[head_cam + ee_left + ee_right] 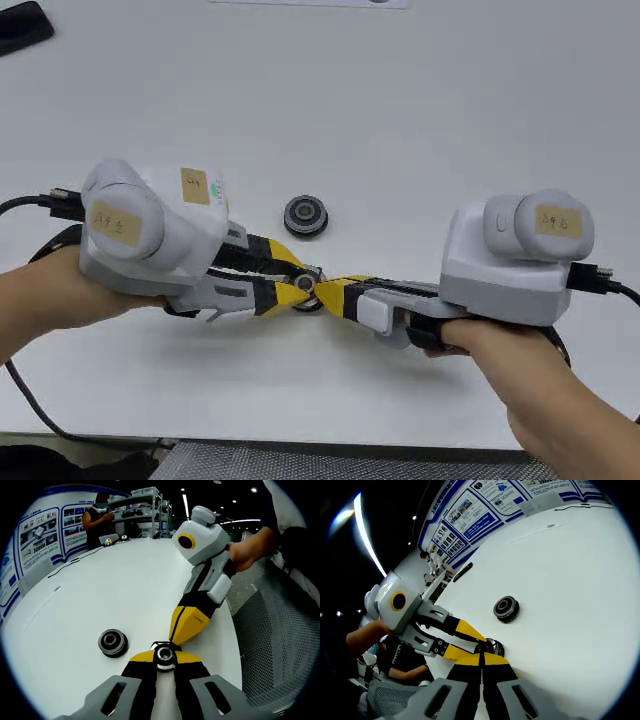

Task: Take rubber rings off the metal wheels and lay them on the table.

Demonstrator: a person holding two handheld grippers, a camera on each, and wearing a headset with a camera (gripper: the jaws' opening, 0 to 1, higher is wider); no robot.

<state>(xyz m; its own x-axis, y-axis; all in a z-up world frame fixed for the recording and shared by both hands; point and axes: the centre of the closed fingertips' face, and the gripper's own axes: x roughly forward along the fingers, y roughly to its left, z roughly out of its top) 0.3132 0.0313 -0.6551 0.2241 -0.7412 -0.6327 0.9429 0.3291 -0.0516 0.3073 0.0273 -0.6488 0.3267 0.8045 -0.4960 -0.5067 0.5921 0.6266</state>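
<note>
The left gripper (pixel 300 286) is clamped on a small metal wheel (pixel 307 291), one yellow-tipped jaw on each side of it, as the left gripper view shows head-on. The right gripper (pixel 326 289) comes in from the opposite side with its two jaws pressed together, and their tips touch the rim of that same wheel. Whether they pinch anything between them cannot be made out. The two sets of jaws meet nose to nose just above the desk (pixel 420 110), towards its near edge and about midway along it. The left hand (pixel 55 292) grasps the left gripper from the left, and the right hand (pixel 497 345) grasps the right gripper from the right, both forearms reaching in over the near edge. A black cable (pixel 22 204) runs off the back of the left gripper towards the left edge. A second wheel (pixel 305 215) lies flat on the white desk just beyond the meeting jaws, apart from both grippers; it is dark round the rim and bright at the hub. At the far left corner of the head view lies a flat black object (pixel 20 25), too cut off to identify. Below the near edge of the desk there is grey metal mesh (pixel 350 466). In the left gripper view a person (pixel 97 515) stands at the far side of the desk, with blue-and-white posters (pixel 35 540) on the wall to the left.
</note>
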